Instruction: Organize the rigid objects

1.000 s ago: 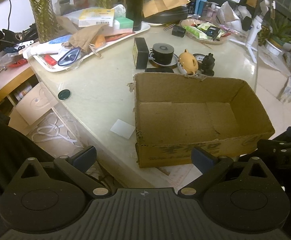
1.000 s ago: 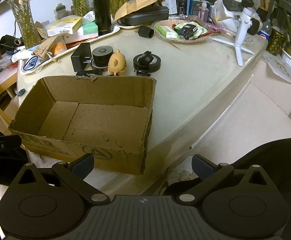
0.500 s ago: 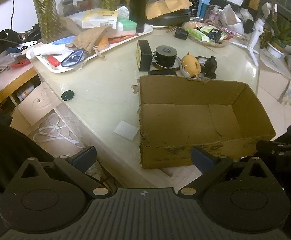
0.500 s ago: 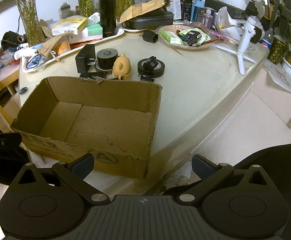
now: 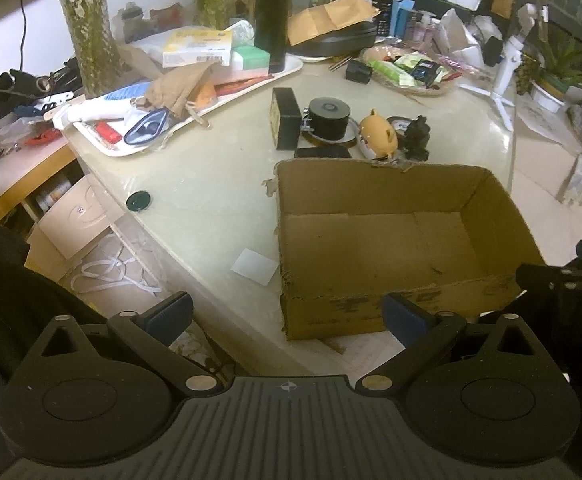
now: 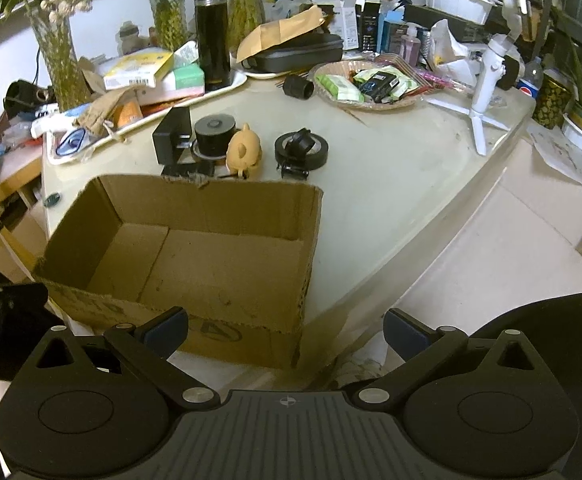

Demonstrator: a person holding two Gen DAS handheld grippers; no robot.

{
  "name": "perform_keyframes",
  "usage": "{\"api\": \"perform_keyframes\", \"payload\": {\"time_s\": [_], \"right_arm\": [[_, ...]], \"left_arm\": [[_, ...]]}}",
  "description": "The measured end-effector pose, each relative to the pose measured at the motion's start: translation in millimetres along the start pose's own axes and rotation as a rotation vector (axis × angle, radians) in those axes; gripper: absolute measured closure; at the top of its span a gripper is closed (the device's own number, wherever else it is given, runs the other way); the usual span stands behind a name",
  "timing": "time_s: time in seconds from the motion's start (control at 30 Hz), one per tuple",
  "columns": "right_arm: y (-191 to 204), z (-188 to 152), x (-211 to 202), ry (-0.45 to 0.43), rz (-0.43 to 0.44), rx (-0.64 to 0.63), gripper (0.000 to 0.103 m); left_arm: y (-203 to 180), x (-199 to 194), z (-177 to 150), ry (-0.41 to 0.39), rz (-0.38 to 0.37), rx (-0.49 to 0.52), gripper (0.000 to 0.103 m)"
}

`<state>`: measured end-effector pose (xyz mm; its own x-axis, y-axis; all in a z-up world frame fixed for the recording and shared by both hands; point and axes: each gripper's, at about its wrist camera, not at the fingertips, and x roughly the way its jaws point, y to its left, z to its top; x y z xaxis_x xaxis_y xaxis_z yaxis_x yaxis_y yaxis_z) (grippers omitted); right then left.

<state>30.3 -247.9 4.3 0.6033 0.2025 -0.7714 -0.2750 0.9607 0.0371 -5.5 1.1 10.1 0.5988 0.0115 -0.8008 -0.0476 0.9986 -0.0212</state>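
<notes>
Both claws hung spread wide and held nothing, near the front edge of the pale desk [image 5: 211, 200]: the left claw [image 5: 287, 316] before the near left corner of an open cardboard box [image 5: 391, 240], the right claw [image 6: 287, 330] before its near right corner. The box's floor was bare. Just beyond the box's far wall stood a row of small rigid objects. In the right wrist view they ran, left to right: a black block [image 6: 173, 140] standing on edge, a black cylinder [image 6: 215, 134], a tan animal figurine [image 6: 245, 152] and a roll of black tape [image 6: 301, 150] with a small dark piece set on it. A flat black item [image 6: 189, 169] lay between the block and the box wall. Farther off, a white tray [image 5: 195, 120] piled with packets sat at the far left, with a tall black flask [image 5: 271, 12] on its right end. A shallow dish [image 6: 367, 88] of wrapped things stood at the far right, and a white tripod stand [image 6: 487, 80] beyond it. A dark round cap [image 5: 138, 201] lay alone near the desk's left edge.
</notes>
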Motion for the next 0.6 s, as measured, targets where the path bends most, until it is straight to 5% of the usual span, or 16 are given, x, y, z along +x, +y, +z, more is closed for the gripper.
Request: {"api": "perform_keyframes", "payload": {"time_s": [0.6], "right_arm": [[-3.4,29.6,-3.3,-0.033,-0.139,-0.048,0.0]], "left_arm": [[-5.9,-12.1,24.7,-0.1,-0.014,0.057,0.0]]}}
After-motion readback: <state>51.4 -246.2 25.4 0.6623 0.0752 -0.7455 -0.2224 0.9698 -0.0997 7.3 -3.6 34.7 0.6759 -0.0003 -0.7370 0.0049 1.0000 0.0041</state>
